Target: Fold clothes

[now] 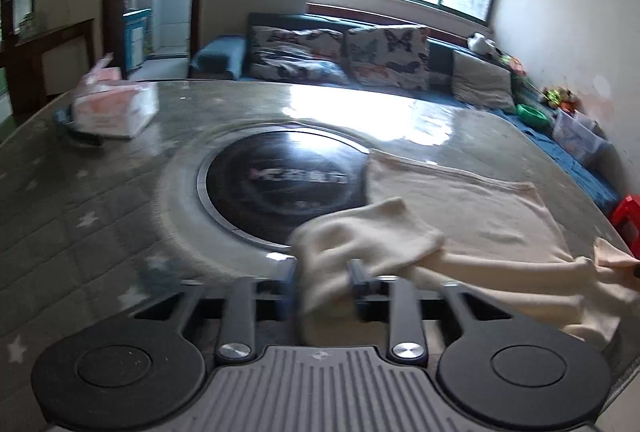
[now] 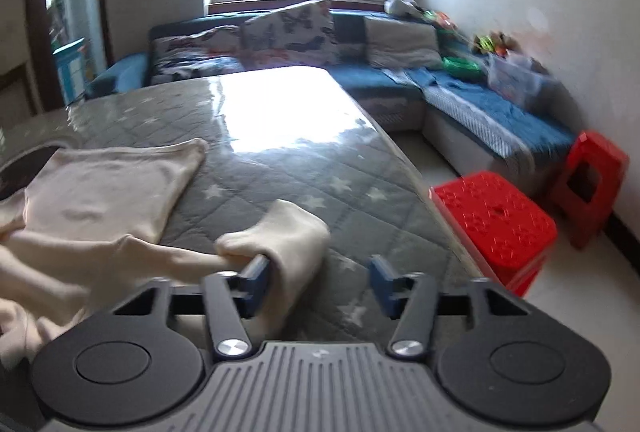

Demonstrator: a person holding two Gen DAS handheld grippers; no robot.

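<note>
A cream garment (image 1: 472, 216) lies spread on the table, its body flat toward the far side. One sleeve end (image 1: 372, 232) bunches between the fingers of my left gripper (image 1: 322, 272), which stands partly open around the cloth. In the right wrist view the garment (image 2: 104, 191) lies at the left, and its other sleeve end (image 2: 288, 232) drapes over the left finger of my right gripper (image 2: 320, 272). The right gripper's jaws stand wide apart, the right finger (image 2: 380, 276) clear of the cloth.
The table has a grey star-patterned quilted cover (image 2: 320, 199) under glass and a round black inset cooktop (image 1: 280, 183). A tissue box (image 1: 116, 103) sits at the far left. Two red stools (image 2: 496, 224) stand right of the table. A blue sofa (image 2: 460, 91) with cushions lies beyond.
</note>
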